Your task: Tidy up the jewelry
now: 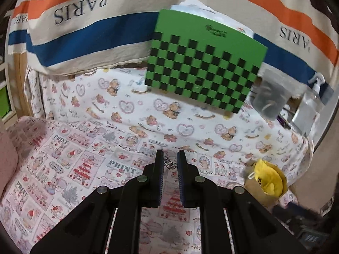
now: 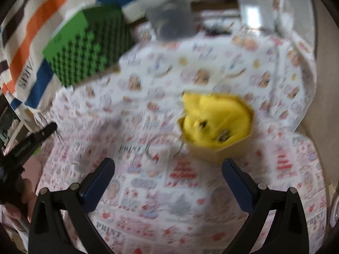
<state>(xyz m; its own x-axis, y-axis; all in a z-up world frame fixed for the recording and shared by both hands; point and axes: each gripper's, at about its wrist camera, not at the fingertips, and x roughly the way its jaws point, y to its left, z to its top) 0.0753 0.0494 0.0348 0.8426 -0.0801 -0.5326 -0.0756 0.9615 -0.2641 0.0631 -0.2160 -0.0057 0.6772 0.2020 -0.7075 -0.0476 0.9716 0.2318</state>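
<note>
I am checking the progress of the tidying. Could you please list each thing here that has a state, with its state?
Left hand-held gripper: shut on a thin dark chain.
Right hand-held gripper: open, empty.
Yellow-lined box: open, small dark pieces lying inside.
Metal ring: lying loose on the printed cloth, beside the box.
Checkered green board: propped upright.

This looks like a room in someone's home. A counter is draped with a teddy-bear cloth [image 1: 148, 114] and a "PRINT" patterned cloth [image 1: 70, 160]. Behind the bear cloth hangs a striped "PARIS" fabric [image 1: 84, 21]. At that cloth's far right corner stands a pump bottle [image 1: 311, 103].
</note>
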